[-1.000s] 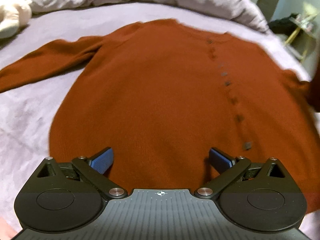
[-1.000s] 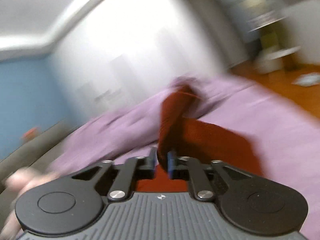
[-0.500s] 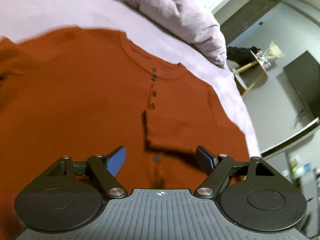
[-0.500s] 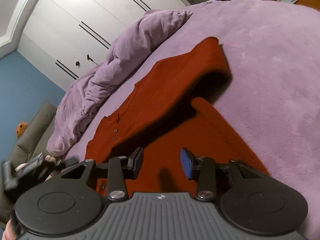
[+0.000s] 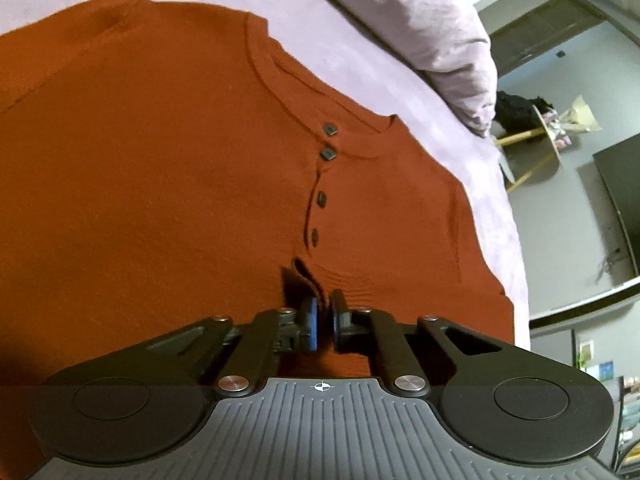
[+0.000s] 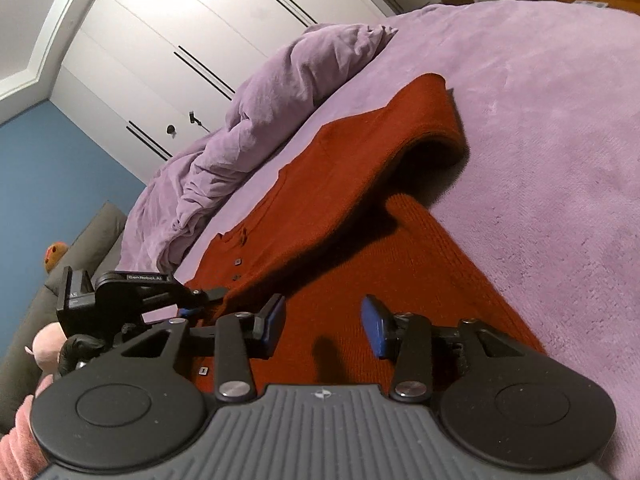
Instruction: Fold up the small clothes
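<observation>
A rust-red knit cardigan with dark buttons lies flat on the purple bed. Its right sleeve is folded across the chest. My left gripper is shut on the cuff of that folded sleeve, just below the button row. In the right wrist view the cardigan stretches away, with the sleeve fold humped at the far side. My right gripper is open and empty, just above the cardigan's lower body. The left gripper shows there at the left, pinching the cuff.
The purple bedspread covers the bed. A bunched purple duvet lies along the far side, also in the left wrist view. White wardrobe doors, a grey sofa and a small round side table stand beyond the bed.
My left gripper moved onto the folded sleeve's cuff and shut on it. My right gripper, which carried the sleeve a second ago, let go and stays open above the cardigan.
</observation>
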Tool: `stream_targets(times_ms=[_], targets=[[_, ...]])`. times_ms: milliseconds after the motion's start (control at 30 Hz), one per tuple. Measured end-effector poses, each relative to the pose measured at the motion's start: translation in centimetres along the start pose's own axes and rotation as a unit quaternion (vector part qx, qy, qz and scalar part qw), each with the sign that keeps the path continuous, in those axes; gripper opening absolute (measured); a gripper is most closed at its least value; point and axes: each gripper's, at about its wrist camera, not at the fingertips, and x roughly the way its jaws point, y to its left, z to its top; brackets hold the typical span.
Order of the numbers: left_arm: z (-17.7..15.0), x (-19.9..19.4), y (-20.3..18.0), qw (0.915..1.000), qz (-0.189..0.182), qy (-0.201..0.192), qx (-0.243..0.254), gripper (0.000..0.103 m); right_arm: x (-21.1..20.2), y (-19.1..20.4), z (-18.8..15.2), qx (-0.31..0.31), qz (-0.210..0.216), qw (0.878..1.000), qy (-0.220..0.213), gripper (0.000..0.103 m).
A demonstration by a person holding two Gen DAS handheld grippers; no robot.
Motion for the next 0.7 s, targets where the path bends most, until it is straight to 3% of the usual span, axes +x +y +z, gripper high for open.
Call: stream_targets(times_ms=[133, 267, 400, 433, 567, 700], targets=[[1.5, -2.1, -0.8, 0.9988, 0.002, -0.035, 0.035, 0.006, 0.1, 0.6, 0.2, -0.015, -0.013, 1.000, 0.006, 0.042], [3.6, -6.3, -0.7, 0.9923, 0.016, -0.104, 0.066, 0.006, 0.1, 0.9, 1.0, -0.028, -0.042, 0.999, -0.001, 0.041], [4.8, -8.7, 1.0, 0.9819, 0.082, -0.143, 0.094, 0.006, 0.5, 1.8, 2.6, -0.058, -0.132, 0.989, -0.032, 0.041], [5.1, -9.0, 1.4, 0.9812, 0.090, -0.144, 0.092, 0.006, 0.7, 1.9, 3.2, -0.046, -0.132, 0.989, -0.036, 0.042], [5.1, -9.1, 3.1, 0.9837, 0.087, -0.137, 0.077, 0.006, 2.9, 2.0, 4.9, 0.018, -0.056, 0.998, -0.010, 0.046], [4.9, -8.6, 3.3, 0.9832, 0.087, -0.134, 0.088, 0.006, 6.2, 1.6, 6.6, 0.055, -0.069, 0.996, -0.011, 0.045]])
